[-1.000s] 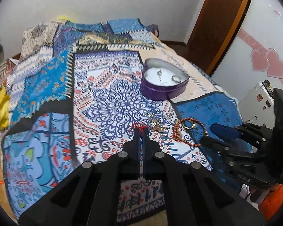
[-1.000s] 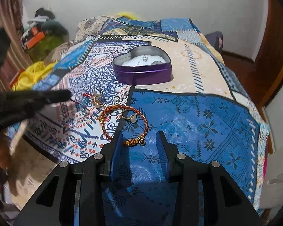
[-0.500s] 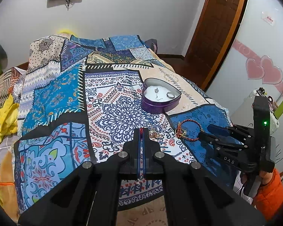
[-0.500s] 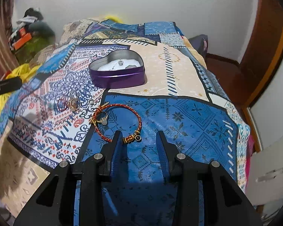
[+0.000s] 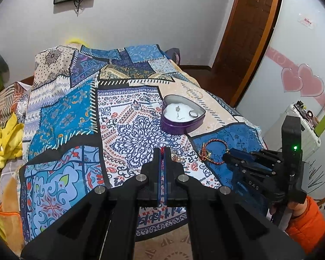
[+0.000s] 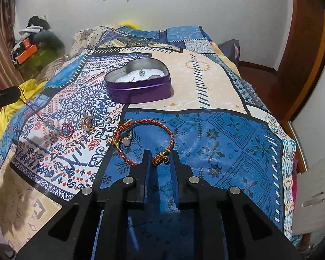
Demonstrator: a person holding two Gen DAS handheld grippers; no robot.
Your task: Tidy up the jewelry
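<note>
White walls, brown door, patterned bedspread.

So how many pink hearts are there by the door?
2: left heart and right heart, overlapping on the pink stripe right of the door. Others may lie out of view.

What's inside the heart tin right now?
The heart tin has a white lining, with a silver pendant on a thin chain on it and a silver ring beside that. From the right wrist, the near wall hides the front of the floor.
</note>
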